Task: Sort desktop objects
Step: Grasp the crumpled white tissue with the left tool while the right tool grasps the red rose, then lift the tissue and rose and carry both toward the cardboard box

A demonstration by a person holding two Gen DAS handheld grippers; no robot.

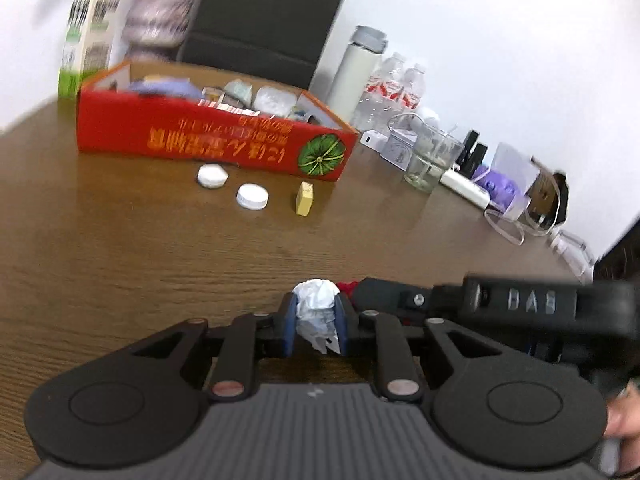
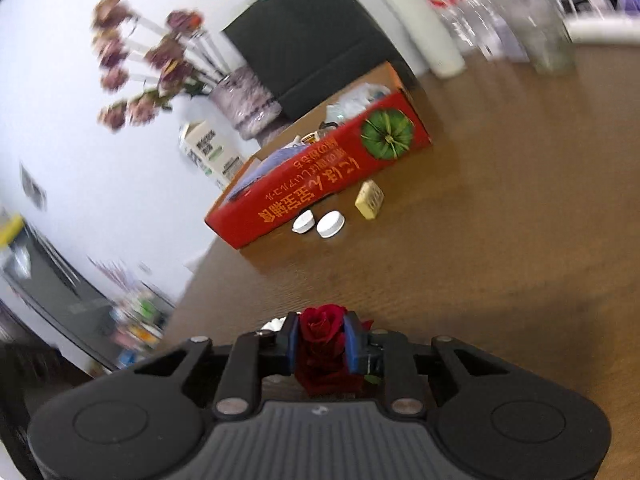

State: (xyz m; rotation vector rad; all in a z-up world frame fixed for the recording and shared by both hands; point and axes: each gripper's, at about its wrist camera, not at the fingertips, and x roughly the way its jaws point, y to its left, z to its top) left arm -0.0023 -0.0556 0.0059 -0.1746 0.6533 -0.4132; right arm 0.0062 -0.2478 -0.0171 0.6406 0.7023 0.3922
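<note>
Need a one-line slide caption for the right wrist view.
Right gripper shut on a red rose, facing a red box on the wooden table.

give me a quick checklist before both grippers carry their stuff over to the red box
1. Left gripper has a firm hold on the crumpled white paper: ok, it sits between both pads.
2. Right gripper has the red rose clamped: ok.
3. Red box is open on top: ok, though it already holds a lot.
4. Room left inside the box for both items: cannot tell.
5. Path over the table to the box: ok, only two white caps and a small yellow block lie in front of it, all low.
6. Grippers clear of each other: not ok, the right one sits very close beside the left.
</note>
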